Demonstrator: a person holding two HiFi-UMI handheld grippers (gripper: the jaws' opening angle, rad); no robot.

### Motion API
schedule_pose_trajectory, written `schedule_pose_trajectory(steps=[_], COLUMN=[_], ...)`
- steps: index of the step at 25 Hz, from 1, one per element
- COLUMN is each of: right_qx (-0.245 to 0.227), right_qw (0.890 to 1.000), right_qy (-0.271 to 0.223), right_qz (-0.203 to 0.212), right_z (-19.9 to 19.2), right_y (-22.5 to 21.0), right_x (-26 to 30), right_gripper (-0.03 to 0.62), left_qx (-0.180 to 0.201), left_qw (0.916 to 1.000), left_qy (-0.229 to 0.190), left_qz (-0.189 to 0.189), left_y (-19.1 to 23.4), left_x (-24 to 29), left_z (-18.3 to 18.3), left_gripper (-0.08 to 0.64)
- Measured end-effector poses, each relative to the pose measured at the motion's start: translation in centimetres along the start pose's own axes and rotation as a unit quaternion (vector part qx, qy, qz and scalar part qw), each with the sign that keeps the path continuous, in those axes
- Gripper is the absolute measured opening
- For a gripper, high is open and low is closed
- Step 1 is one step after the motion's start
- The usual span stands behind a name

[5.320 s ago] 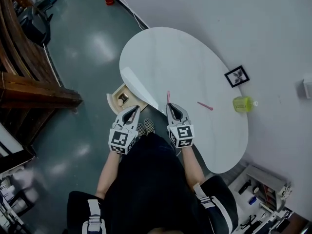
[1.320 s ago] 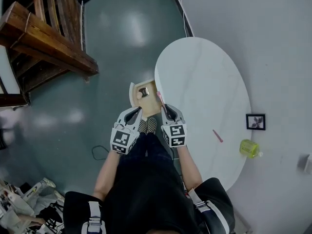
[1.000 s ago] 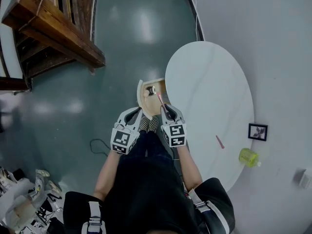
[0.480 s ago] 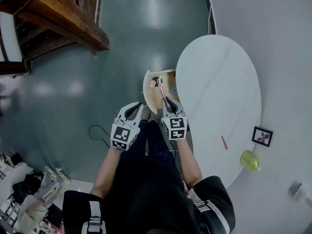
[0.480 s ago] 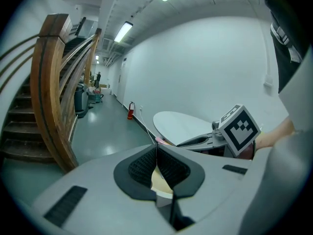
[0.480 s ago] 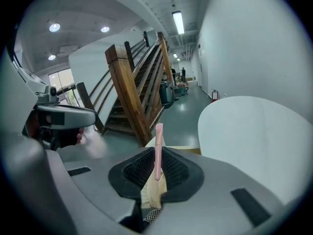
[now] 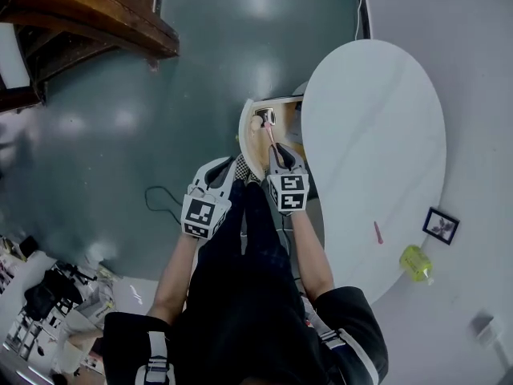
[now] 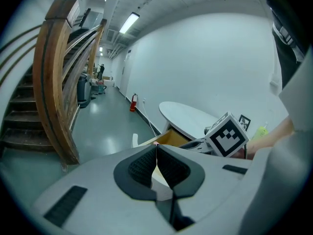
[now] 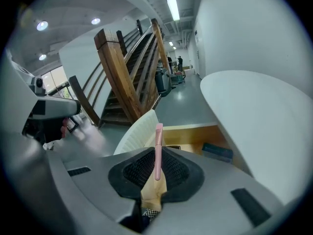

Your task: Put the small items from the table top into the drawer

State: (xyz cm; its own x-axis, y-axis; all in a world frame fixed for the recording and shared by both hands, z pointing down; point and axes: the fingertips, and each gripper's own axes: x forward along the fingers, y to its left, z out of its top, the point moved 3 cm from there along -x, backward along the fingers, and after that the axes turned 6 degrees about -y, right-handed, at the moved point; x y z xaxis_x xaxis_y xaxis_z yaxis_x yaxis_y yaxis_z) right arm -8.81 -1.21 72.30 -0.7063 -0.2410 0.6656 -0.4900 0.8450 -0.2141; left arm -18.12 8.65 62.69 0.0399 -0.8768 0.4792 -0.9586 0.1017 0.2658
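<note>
White oval table (image 7: 377, 119), teal floor (image 7: 120, 175)

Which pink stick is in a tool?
The pink stick clamped in the right tool, over the drawer; the other pink stick lies loose on the table.

Glossy floor (image 7: 120, 95); smooth white table top (image 7: 377, 119); pale wood drawer (image 7: 255, 144); varnished wooden staircase (image 7: 96, 18); smooth pink stick (image 9: 157, 151)

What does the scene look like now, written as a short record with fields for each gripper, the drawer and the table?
right gripper: shut on pink stick, held over the drawer
left gripper: shut, empty
drawer: open, small metallic item inside
table: holds second pink stick, yellow-green container, small picture frame
</note>
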Motion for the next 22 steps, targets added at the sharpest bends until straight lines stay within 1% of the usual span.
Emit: schedule_pose_trajectory(steps=[10,16,22], right_qx=[0.016,0.021,0.025], right_qw=[0.999,0.998,0.998], right_qy=[0.047,0.057,0.059], right_qz=[-0.009,-0.008,-0.003], right_z=[-3.7,-4.3,-4.3], right_y=[-1.7,-2.1,-2.1], right_x=[5.0,6.2,6.5], right_gripper=[0.063,0.063,0.064], left_qx=[-0.015,-0.017,-0.018], left_qw=[0.9997,0.9994,0.9993], left_qy=[0.020,0.029,0.034], left_qz=[-0.003,-0.003,-0.007], left_y=[1.9,2.5,2.1], left_x=[2.1,2.8,3.0], left_z=[-3.2,-4.0,-4.3], left_gripper=[0.020,0.020,0.020])
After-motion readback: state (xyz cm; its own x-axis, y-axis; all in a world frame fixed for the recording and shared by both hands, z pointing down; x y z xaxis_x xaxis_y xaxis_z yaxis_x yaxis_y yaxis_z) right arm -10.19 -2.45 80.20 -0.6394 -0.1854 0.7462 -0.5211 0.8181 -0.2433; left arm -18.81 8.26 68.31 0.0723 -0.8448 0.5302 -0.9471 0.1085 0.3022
